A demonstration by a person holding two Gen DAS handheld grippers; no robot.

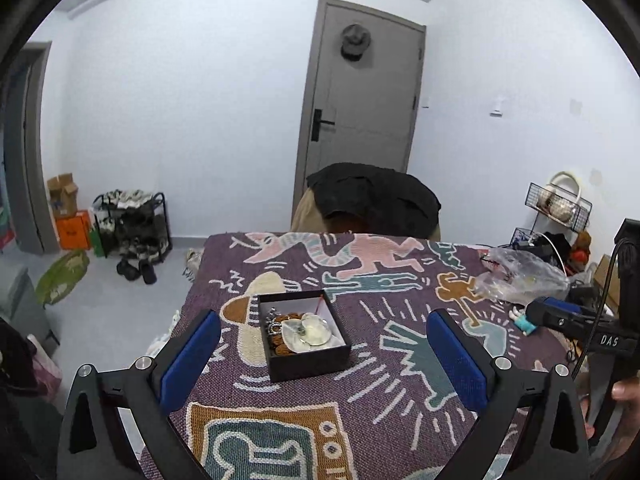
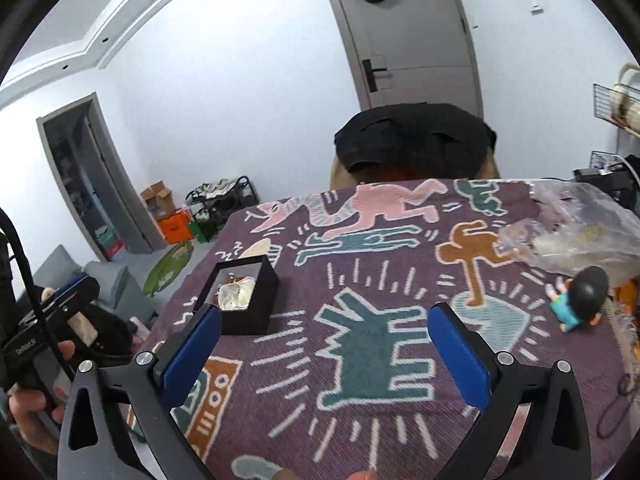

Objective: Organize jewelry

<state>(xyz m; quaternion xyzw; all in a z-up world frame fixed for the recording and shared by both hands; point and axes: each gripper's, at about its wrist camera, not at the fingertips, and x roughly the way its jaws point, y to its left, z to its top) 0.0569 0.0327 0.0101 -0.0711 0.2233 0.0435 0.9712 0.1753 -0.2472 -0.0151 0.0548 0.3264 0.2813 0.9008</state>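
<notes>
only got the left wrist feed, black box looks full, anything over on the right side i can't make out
Observer: Yes, the toy figure stands clear in the right wrist view, with a dark round head and a teal top, near the table's right edge.
Operator: is it touching that plastic bag
Observer: It stands just in front of the plastic bag; I cannot tell if they touch.
Operator: right gripper holding anything
Observer: No, the right gripper is open over the woven cloth, with the black box ahead to its left.
</notes>
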